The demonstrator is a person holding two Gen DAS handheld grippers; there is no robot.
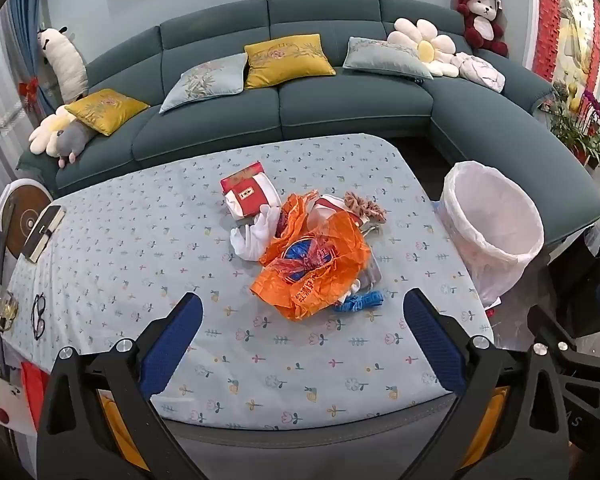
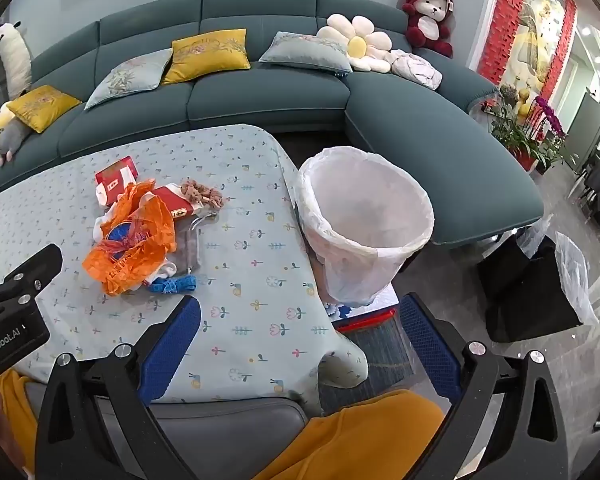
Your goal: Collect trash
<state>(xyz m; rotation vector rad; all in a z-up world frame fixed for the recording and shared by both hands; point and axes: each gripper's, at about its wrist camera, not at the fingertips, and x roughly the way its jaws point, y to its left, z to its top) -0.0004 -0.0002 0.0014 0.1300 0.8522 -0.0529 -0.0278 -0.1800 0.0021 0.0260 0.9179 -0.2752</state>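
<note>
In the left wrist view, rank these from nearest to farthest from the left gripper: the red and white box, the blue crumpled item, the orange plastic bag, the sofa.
From the open left gripper:
1. Blue crumpled item, just ahead, slightly right on the table.
2. Orange plastic bag, mid-table, touching the blue item.
3. Red and white box, beyond the bag, slightly left.
4. Sofa, behind the table.

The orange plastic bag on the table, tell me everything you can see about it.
The orange plastic bag is thin, crinkled and partly see-through, with red print and a blue round shape showing through it. It lies crumpled on the flowered tablecloth, on top of the trash pile: it overlaps white cloth and a red-and-white pack, with a blue item at its near edge. Neither claw touches it.
</note>
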